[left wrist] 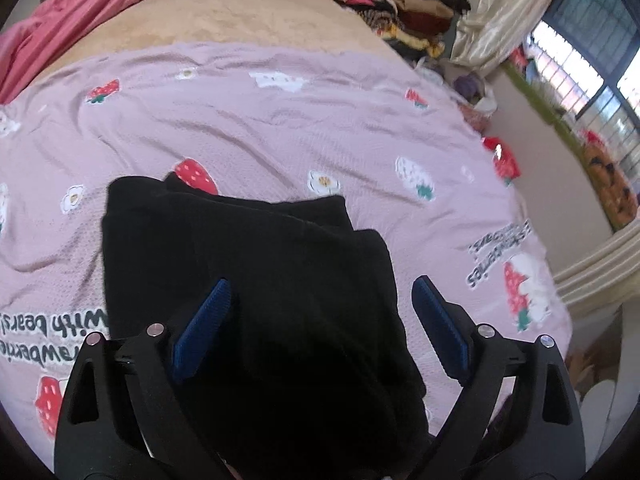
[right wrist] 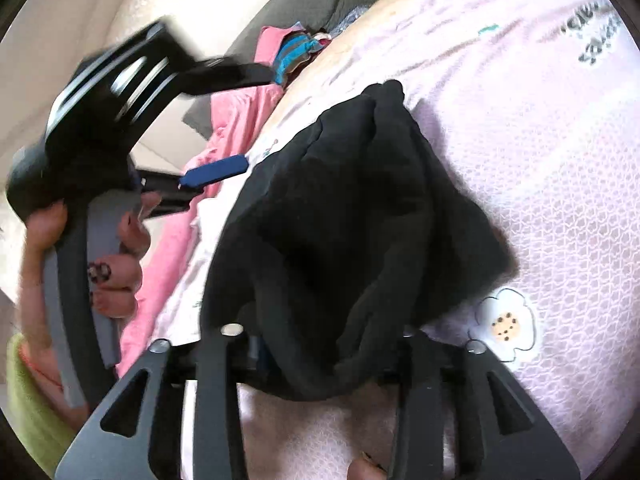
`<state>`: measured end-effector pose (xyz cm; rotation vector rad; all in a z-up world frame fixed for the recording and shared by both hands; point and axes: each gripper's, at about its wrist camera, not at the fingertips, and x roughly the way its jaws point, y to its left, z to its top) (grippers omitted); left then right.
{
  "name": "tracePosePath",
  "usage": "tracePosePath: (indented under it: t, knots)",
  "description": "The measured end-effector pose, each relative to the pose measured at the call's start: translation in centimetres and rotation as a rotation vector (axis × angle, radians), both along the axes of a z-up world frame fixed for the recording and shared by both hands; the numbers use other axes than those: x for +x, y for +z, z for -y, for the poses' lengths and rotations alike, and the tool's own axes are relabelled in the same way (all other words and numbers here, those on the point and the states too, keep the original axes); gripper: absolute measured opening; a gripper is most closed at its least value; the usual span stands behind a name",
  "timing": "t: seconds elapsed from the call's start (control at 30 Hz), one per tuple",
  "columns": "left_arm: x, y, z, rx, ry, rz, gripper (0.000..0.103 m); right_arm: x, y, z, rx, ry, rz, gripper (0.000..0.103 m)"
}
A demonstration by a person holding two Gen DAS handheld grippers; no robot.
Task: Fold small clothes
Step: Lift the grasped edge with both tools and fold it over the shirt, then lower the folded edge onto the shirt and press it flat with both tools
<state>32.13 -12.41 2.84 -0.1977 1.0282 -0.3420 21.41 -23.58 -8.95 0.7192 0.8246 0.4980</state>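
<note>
Black garment [left wrist: 248,264] lies mid-blanket [left wrist: 280,128], under the wide-open left tool [left wrist: 320,312].

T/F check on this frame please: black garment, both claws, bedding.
1. The black garment lies on a pink sheet printed with strawberries. True.
2. The left claw is clamped shut on the garment. False: its blue pads stand wide apart over the cloth.
3. Stacks of folded clothes sit at the far side of the bed. True.
4. The garment is white. False: it is black.
5. In the right wrist view, a hand grips the left claw's handle. True.
</note>
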Motion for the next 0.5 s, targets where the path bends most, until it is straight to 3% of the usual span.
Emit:
tracePosePath:
  t: [0.13, 0.37, 0.5]
  knots:
    - [-1.7, 0.0, -2.9, 0.005, 0.060, 0.059, 0.090, 0.5, 1.2, 0.9, 0.048, 0.069, -0.003, 0.064]
    - [-5.2, -2.8, -8.0, 0.010, 0.185, 0.108, 0.090, 6.2, 3.3, 0.3, -0.046, 0.173, -0.084, 0.065]
    - [-6.5, -3.8, -8.9, 0.050, 0.190, 0.144, 0.090, 9.3, 3.8, -0.3, -0.090, 0.193, -0.118, 0.065]
